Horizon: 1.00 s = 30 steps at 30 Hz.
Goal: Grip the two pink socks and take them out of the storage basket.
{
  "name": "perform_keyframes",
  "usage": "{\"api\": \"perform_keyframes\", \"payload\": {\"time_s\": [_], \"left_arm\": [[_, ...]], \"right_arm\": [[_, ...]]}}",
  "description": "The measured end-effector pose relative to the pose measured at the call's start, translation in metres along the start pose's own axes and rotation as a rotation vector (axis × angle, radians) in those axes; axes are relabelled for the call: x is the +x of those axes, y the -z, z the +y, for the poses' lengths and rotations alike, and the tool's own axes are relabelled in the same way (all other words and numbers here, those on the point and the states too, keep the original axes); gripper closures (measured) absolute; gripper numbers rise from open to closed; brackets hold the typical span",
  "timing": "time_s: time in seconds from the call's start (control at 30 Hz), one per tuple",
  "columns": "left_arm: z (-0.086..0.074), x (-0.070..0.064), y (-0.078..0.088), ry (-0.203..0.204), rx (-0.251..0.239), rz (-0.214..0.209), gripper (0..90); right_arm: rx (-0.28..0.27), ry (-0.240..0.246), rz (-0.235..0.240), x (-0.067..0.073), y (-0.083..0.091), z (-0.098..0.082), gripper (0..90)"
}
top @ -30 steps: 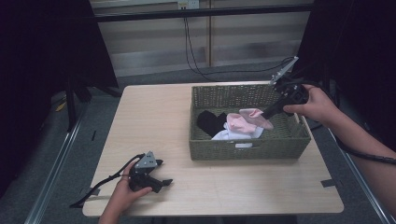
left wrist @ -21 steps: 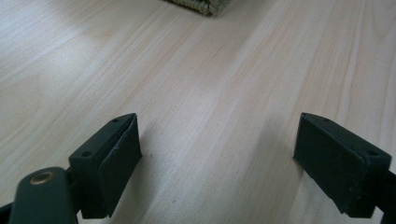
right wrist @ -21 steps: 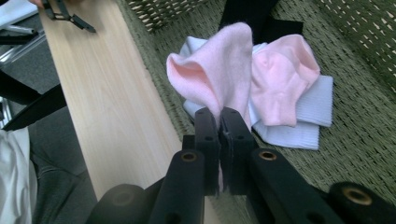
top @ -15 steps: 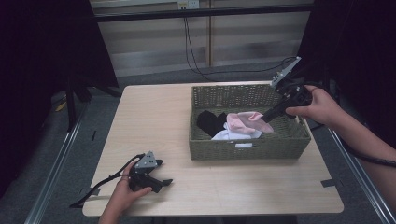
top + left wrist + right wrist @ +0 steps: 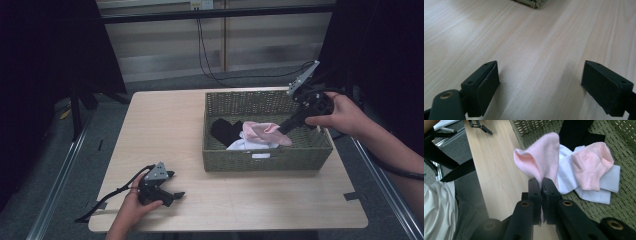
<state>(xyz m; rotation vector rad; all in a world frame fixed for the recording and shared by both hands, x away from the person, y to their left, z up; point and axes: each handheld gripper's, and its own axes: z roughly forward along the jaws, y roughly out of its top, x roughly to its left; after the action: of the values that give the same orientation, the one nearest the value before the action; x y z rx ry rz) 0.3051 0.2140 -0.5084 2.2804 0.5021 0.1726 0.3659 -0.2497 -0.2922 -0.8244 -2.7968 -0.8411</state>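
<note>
Now right tongs (image 5: 541, 185) pinch pink sock (image 5: 541, 157) over basket (image 5: 265, 161); lift clear of rim. Left tongs (image 5: 541, 85) gape, idle on surface (image 5: 529, 40).

A light wooden table (image 5: 165, 130) is standing on a grey floor (image 5: 82, 170), its grain running lengthwise. A small strip of dark tape (image 5: 352, 195) is lying near its near right corner. Behind it, black cables (image 5: 202, 47) are hanging down a pale panelled wall (image 5: 160, 45) and trailing along the floor. Dark curtains (image 5: 45, 60) are hanging at both sides. A metal rail (image 5: 57, 192) is running along the floor to the left, near the black legs of a stand (image 5: 79, 100).
</note>
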Motion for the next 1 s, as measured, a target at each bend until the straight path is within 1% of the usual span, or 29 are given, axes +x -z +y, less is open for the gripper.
{"api": "perform_keyframes", "payload": {"time_s": [0.03, 0.17, 0.23, 0.3, 0.33, 0.4, 0.63, 0.8, 0.83, 1.0], "left_arm": [[0.0, 0.0, 0.0, 0.001, -0.002, -0.001, 14.0], [0.0, 0.0, 0.0, 0.0, 0.0, 0.0, 14.0], [0.0, 0.0, 0.0, 0.001, -0.001, -0.001, 14.0], [0.0, 0.0, 0.0, 0.001, -0.001, 0.0, 14.0], [0.0, 0.0, 0.0, 0.001, -0.001, -0.001, 14.0], [0.0, 0.0, 0.0, 0.001, -0.001, 0.0, 14.0], [0.0, 0.0, 0.0, 0.001, -0.001, 0.0, 14.0], [0.0, 0.0, 0.0, 0.001, -0.001, -0.001, 14.0], [0.0, 0.0, 0.0, 0.001, -0.001, -0.001, 14.0], [0.0, 0.0, 0.0, 0.0, 0.0, 0.0, 14.0]], "right_arm": [[0.0, 0.011, 0.001, 0.0, 0.0, 0.0, 86.3], [-0.006, 0.02, 0.012, 0.004, -0.003, 0.0, 86.2], [0.003, 0.027, 0.016, 0.006, -0.004, 0.0, 86.2], [-0.001, 0.034, 0.019, 0.009, -0.004, 0.0, 86.2], [-0.001, 0.041, 0.023, 0.012, -0.005, 0.0, 86.2], [-0.001, 0.04, 0.031, 0.013, -0.005, 0.0, 86.2], [0.01, 0.076, 0.047, 0.027, -0.008, 0.0, 86.1], [0.02, 0.092, 0.065, 0.035, -0.016, 0.0, 86.0], [0.028, 0.096, 0.073, 0.039, -0.02, -0.001, 86.0], [0.037, 0.106, 0.082, 0.044, -0.029, -0.003, 85.9]]}}
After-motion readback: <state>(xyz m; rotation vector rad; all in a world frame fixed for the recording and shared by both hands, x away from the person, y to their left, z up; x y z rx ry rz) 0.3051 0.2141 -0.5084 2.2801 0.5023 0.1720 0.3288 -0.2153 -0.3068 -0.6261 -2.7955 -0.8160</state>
